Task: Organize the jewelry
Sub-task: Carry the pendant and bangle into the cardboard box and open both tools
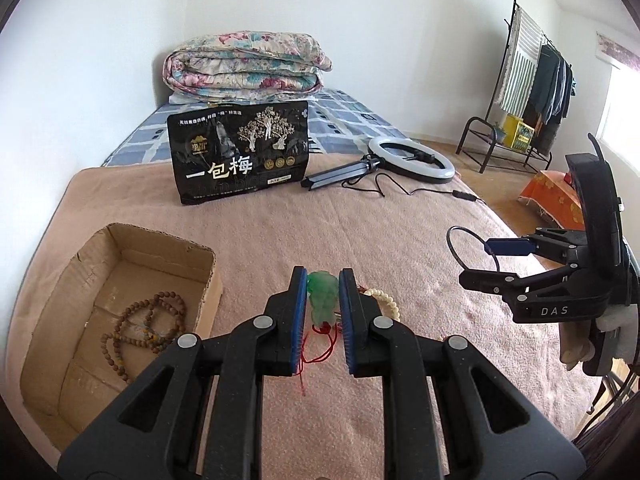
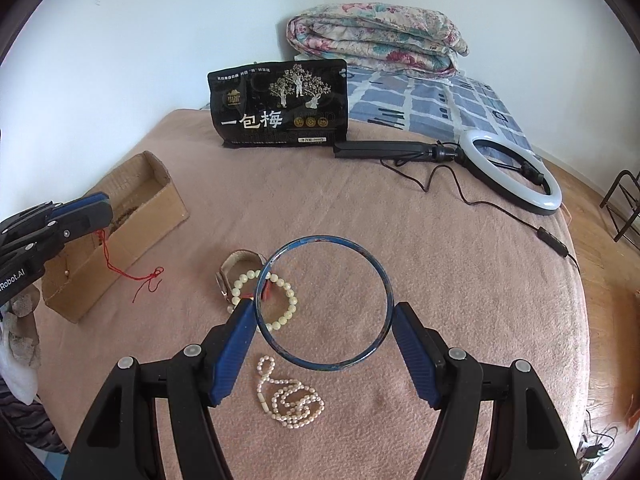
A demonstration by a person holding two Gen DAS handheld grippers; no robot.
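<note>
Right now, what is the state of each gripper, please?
Left gripper: closed on the green pendant with a red cord.
Right gripper: fingers closed on the blue bangle, holding it.

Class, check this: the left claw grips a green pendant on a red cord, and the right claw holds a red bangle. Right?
Not quite. The bangle in the right claw is blue, as the right wrist view shows. The left claw does grip the green pendant on its red cord.

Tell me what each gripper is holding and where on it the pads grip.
Left gripper: green jade pendant, pinched across its two sides, red cord dangling below. Right gripper: blue bangle, pads pressing opposite outer edges of the ring.
</note>
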